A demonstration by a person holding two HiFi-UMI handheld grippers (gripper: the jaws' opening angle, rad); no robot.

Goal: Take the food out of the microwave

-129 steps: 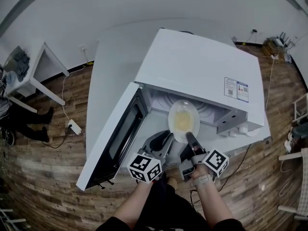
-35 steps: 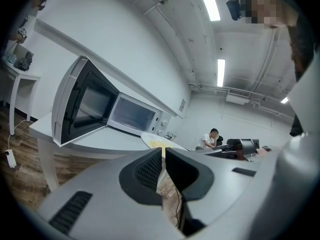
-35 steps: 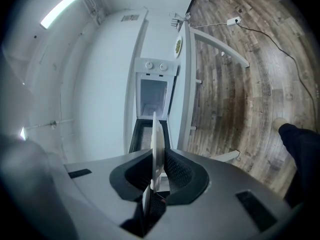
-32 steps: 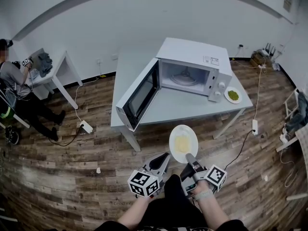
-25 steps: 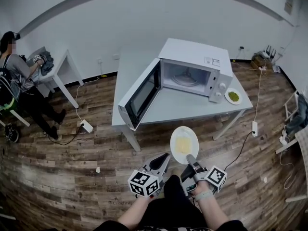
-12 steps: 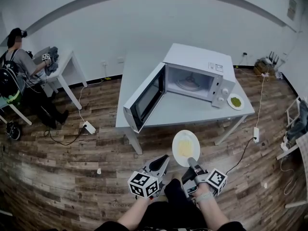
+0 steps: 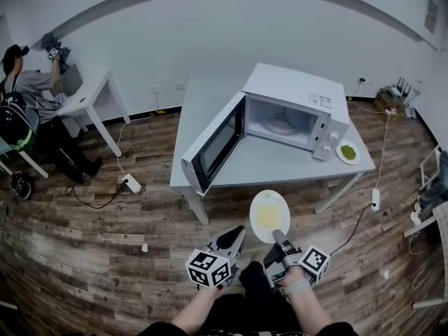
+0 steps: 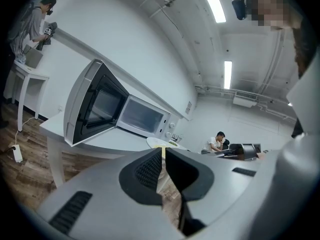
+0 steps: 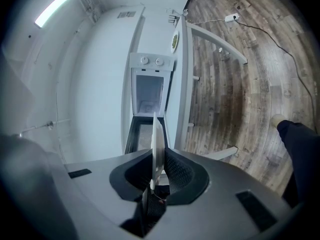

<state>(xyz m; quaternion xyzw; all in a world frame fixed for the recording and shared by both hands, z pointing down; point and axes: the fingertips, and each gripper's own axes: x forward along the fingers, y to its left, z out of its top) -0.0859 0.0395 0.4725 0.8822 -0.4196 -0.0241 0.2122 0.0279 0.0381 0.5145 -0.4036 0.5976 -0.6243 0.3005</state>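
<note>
We hold the plate (image 7: 260, 200) of food (image 7: 267, 217) well out in front of the open microwave (image 7: 301, 93), over the floor (image 7: 140, 215), with the right gripper (image 7: 277, 234) pinching only its near rim and the left gripper (image 7: 240, 230) all but closed on nothing beside it, so any wrist tilt could slide the food off or twist the plate loose.

Under your left tongs (image 7: 238, 231) and right tongs (image 7: 277, 236) runs a dark wood-plank floor (image 7: 84, 243), and straight ahead of them a pale grey table (image 7: 280, 168) stands near a plain white wall (image 7: 175, 26). Well off to the left of your left tongs, a small white desk (image 7: 98, 93) stands by that same wall, and a white power strip (image 7: 130, 183) lies with its cable on the floor between the desk and the table. Overhead, long strip lights (image 8: 212, 1) run along a white ceiling (image 8: 250, 44).
</note>
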